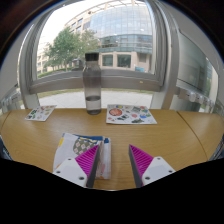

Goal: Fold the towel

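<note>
On the wooden table [150,135], the gripper [113,160] stands open with nothing between its pink pads [87,159], the folded towel [78,147] lying under its left finger, a bottle [92,84] well beyond near the window [100,35].

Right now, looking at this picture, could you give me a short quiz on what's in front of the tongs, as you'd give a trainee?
1. True or false: the tall clear plastic bottle with the dark cap lies on its side.
2. Where is the white patterned cloth towel? A: by the left finger of the tongs. B: draped over the bottle. C: hanging from the window frame.
3. Fill in: the tongs are ___, with nothing between their two fingers.

Key: 1 false, it stands upright. 2 A. 3 open.
</note>
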Available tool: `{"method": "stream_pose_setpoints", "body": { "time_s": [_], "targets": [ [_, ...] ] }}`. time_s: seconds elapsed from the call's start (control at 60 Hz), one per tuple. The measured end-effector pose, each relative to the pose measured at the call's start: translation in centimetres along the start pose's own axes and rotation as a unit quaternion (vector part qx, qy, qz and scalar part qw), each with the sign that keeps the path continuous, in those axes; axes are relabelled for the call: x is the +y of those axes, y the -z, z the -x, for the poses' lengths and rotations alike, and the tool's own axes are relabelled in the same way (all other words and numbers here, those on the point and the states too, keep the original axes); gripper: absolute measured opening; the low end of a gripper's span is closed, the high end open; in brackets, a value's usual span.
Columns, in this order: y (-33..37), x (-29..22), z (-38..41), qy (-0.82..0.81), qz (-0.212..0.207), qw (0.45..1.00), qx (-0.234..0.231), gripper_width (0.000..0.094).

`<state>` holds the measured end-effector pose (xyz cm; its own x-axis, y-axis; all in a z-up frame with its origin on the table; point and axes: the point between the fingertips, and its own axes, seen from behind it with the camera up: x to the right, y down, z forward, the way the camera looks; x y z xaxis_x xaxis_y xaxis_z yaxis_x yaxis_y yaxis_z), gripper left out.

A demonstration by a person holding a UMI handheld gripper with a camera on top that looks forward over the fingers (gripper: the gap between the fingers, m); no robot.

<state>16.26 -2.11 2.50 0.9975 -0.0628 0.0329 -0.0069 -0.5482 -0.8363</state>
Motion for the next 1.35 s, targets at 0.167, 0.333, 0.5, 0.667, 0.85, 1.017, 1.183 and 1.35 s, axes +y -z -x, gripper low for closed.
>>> {"method": "stream_pose_setpoints", "body": {
  "time_s": [0.167,0.333,0.5,0.667,0.85,1.017,1.183,1.35],
  "targets": [
    [3.2,-3.9,1.1,-0.018,-0.053,0.998,-0.01,0.0718],
    [8.0,-6.8,7.3,-0.041,-0.088,0.993,-0.062,0.0794],
    [12.1,-6.6,13.6,-0.036,-0.107,0.99,-0.08,0.0795],
    [15.2,-4.2,18.4,-0.025,-0.112,0.991,-0.069,0.0797],
    [17.6,-1.9,21.8,-0.006,-0.103,0.992,-0.067,0.0803],
    [19.0,-1.3,22.6,0.0,-0.105,0.993,-0.061,0.0809],
    [19.9,-1.0,22.9,0.003,-0.104,0.993,-0.052,0.081],
    [20.0,0.0,23.3,-0.002,-0.096,0.994,-0.051,0.0812]
  ]
}}
